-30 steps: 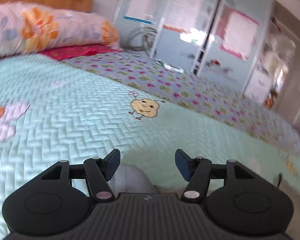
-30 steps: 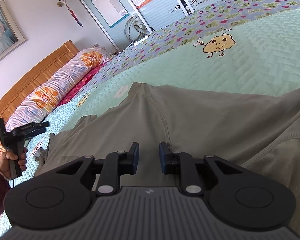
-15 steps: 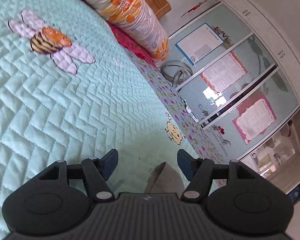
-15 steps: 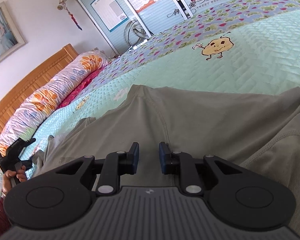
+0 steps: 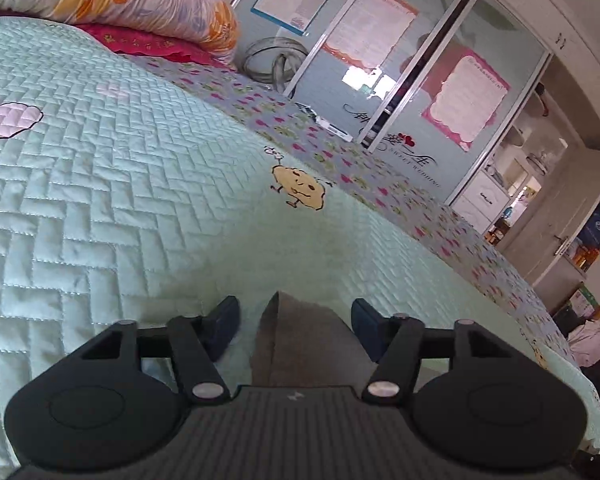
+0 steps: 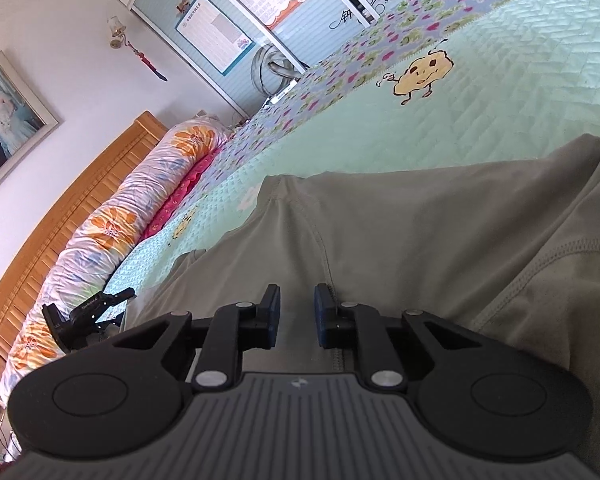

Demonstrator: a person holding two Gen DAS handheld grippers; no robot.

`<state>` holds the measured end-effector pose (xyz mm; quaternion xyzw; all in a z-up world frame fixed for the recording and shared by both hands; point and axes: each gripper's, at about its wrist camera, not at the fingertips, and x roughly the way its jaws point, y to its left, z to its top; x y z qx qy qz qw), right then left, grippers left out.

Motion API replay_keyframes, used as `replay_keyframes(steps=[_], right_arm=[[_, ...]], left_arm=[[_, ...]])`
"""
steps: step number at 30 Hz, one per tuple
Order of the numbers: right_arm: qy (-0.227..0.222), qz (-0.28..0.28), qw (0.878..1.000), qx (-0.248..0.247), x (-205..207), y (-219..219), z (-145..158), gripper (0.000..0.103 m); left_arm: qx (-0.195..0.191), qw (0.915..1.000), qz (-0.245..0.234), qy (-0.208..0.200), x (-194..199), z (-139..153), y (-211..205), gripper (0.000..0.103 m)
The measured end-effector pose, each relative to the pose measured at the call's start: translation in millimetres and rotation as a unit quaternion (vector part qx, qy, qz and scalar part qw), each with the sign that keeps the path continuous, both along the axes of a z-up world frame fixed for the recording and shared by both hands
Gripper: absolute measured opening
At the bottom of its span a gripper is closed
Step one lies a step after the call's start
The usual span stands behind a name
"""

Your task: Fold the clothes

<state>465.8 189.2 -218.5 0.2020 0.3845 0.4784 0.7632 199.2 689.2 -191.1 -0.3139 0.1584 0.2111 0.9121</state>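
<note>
An olive-grey garment (image 6: 400, 240) lies spread flat on the mint quilted bedspread (image 6: 500, 92). My right gripper (image 6: 297, 312) hovers low over its seam, jaws a narrow gap apart with nothing between them. My left gripper (image 5: 296, 324) is wide open, with a pointed corner of the garment (image 5: 300, 340) between its fingers, not pinched. The left gripper also shows in the right wrist view (image 6: 88, 312), at the garment's far left end.
A floral rolled duvet (image 6: 112, 232) and a wooden headboard (image 6: 60, 216) line the head of the bed. A flowered border strip (image 5: 360, 168) edges the bedspread. Sliding wardrobe doors (image 5: 420, 72) stand beyond the bed.
The left gripper has swung about and come down over the garment's corner, which now sits between its open fingers. The right gripper has tilted slightly and stays over the seam.
</note>
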Motion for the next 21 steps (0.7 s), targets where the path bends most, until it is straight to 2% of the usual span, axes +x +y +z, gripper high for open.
replay_keyframes(steps=[1, 3, 5, 8, 9, 10, 11, 12, 13, 14, 16, 18, 21], right_arm=[[-0.003, -0.001, 1.0, -0.004, -1, 1, 1, 0.018], [-0.016, -0.007, 1.0, -0.019, -6, 5, 5, 0.017], [-0.054, -0.029, 0.996, -0.062, -20, 13, 17, 0.017], [-0.141, -0.066, 0.977, -0.149, -56, 40, 49, 0.022], [-0.168, -0.064, 0.972, -0.154, -68, 53, 62, 0.022], [-0.172, -0.051, 0.974, -0.141, -71, 68, 73, 0.022], [-0.164, -0.033, 0.979, -0.121, -70, 85, 84, 0.024], [-0.155, -0.016, 0.983, -0.101, -70, 101, 94, 0.032], [-0.127, 0.008, 0.988, -0.086, -62, 120, 98, 0.041], [-0.09, 0.039, 0.992, -0.081, -51, 143, 96, 0.043], [-0.049, 0.088, 0.99, -0.095, -34, 187, 87, 0.043], [-0.019, 0.113, 0.987, -0.115, -20, 222, 77, 0.043], [-0.003, 0.122, 0.983, -0.138, -8, 251, 66, 0.043]], left_arm=[[0.005, 1.0, 0.001, -0.002, -1, 0, -3, 0.003], [0.018, 0.9997, 0.011, -0.01, -6, 1, -8, 0.003], [0.035, 0.9982, 0.039, -0.029, -17, 8, -15, 0.003], [0.058, 0.9954, 0.073, -0.02, -22, 13, -24, 0.003], [0.066, 0.9949, 0.076, -0.013, -20, 14, -26, 0.003], [0.072, 0.9947, 0.073, -0.007, -17, 14, -28, 0.003], [0.074, 0.9947, 0.072, -0.001, -15, 14, -29, 0.003], [0.073, 0.9947, 0.072, 0.004, -13, 13, -28, 0.003], [0.067, 0.9951, 0.072, 0.006, -12, 11, -26, 0.003], [0.054, 0.9958, 0.074, 0.005, -14, 9, -22, 0.003], [0.024, 0.9964, 0.081, 0.004, -19, 3, -15, 0.003], [-0.001, 0.9964, 0.085, 0.0, -23, -1, -9, 0.003], [-0.012, 0.9962, 0.086, -0.002, -25, -3, -6, 0.003]])
